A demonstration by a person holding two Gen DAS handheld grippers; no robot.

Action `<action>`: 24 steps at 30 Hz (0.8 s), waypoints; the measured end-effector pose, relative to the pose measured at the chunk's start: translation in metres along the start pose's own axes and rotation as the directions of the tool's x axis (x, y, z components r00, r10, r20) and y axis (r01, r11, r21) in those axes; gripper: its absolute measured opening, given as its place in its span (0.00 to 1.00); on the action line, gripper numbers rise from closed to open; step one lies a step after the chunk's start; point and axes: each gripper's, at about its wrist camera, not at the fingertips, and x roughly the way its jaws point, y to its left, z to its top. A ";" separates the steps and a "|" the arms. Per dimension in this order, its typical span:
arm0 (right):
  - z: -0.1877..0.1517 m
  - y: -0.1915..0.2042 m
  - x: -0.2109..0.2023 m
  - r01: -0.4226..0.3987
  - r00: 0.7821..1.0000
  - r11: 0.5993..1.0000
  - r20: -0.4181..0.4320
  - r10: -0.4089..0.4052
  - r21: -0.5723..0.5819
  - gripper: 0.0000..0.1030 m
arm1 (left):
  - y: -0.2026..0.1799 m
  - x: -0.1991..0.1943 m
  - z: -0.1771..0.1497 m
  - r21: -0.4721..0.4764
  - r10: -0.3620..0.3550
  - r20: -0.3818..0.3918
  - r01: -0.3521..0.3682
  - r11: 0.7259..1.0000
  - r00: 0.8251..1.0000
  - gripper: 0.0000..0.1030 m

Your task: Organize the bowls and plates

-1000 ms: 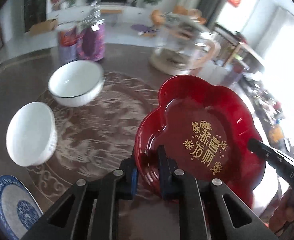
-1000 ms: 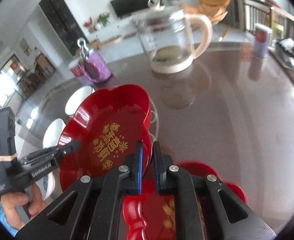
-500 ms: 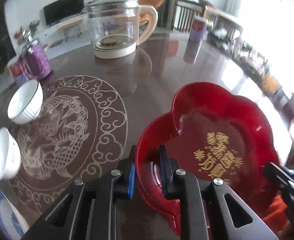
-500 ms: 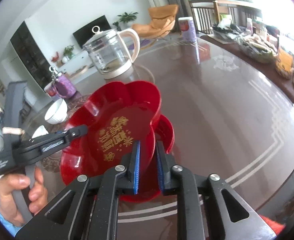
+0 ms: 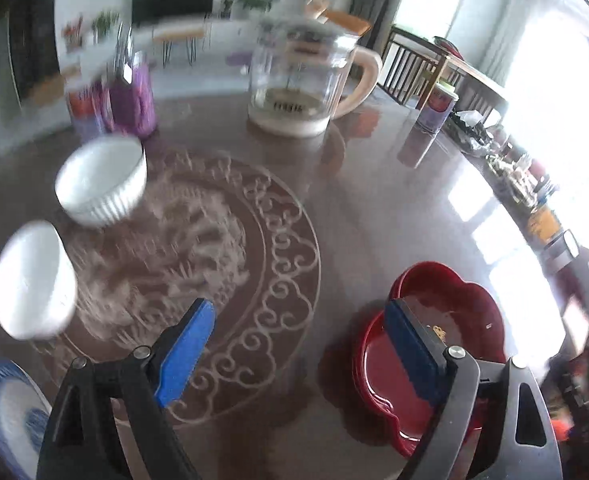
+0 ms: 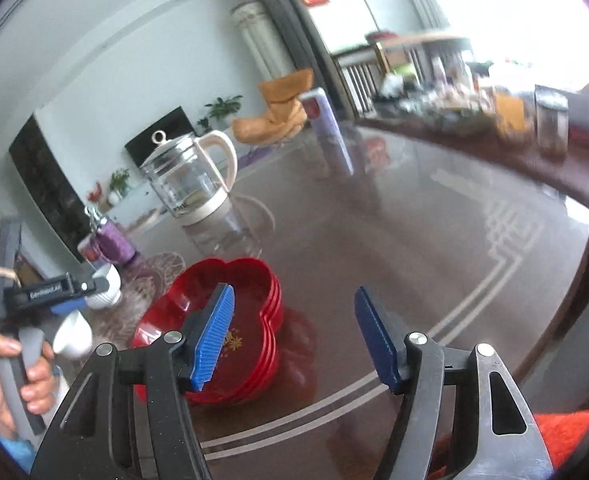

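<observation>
A stack of red flower-shaped plates (image 6: 250, 304) (image 5: 446, 320) rests on the brown table. My left gripper (image 5: 298, 352) is opening, its blue pads wide apart with only bare table between them, and the red stack lies behind its right finger. My right gripper (image 6: 294, 336) is opening too, with nothing between its pads; its left finger overlaps the stack in view. Two white bowls (image 5: 102, 180) (image 5: 32, 280) stand at the left on the table's dragon pattern. A blue-and-white plate (image 5: 8, 408) lies at the lower left edge.
A glass kettle (image 5: 302, 84) with a cream handle stands at the back. Purple and red tins (image 5: 130, 96) stand at the back left, a can (image 5: 436, 106) at the back right. A hand (image 6: 10, 376) holds the left gripper (image 6: 46, 292) in the right wrist view.
Both grippers let go of the top red plate, which now lies on the stack. Both sets of jaws swung wide apart and drew back from the plates.
</observation>
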 end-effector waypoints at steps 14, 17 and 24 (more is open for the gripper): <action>-0.026 0.012 0.054 0.005 0.956 0.998 -0.294 0.014 0.065 0.65 | -0.052 0.078 -0.037 0.106 0.062 -0.134 -0.048 0.993 0.989 0.79; -0.034 0.014 0.069 -0.032 0.927 0.994 -0.369 0.070 0.108 0.43 | -0.055 0.077 -0.041 0.065 -0.045 -0.139 0.054 0.996 0.989 0.45; -0.023 0.018 0.076 -0.038 0.943 0.997 -0.328 0.060 0.074 0.39 | -0.053 0.066 -0.034 0.024 -0.088 -0.066 0.090 0.996 0.994 0.34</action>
